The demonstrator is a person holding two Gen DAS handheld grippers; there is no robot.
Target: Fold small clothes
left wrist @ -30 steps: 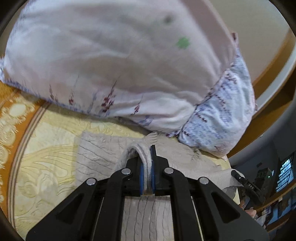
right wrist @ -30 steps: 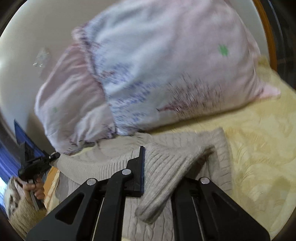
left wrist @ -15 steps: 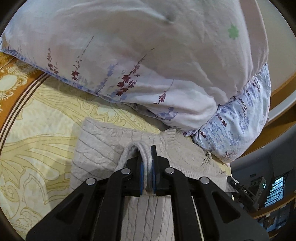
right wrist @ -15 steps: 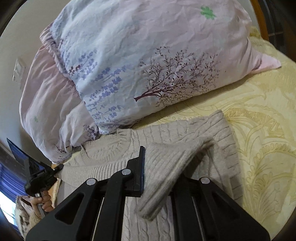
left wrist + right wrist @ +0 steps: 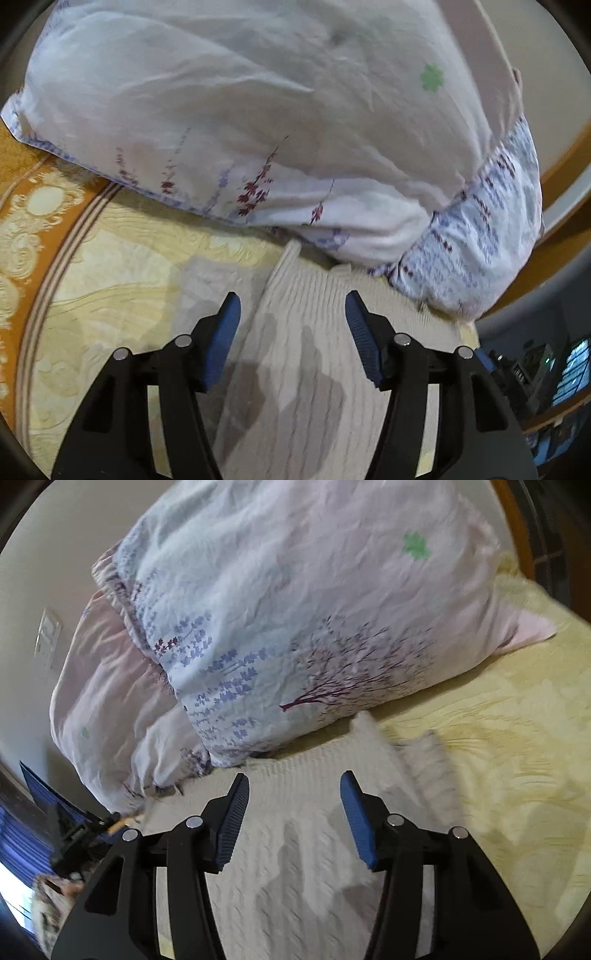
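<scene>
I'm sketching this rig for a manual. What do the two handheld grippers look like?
Both match: the left gripper and right gripper have black angular frames with cut-out openings, silver round bolts at the joints, and ribbed blue pads lining the two fingers. No cables or markings show.

Legible text: none. A white marking on the dark device (image 5: pixel 517 373), lower right of the left wrist view, too blurred to read.
</scene>
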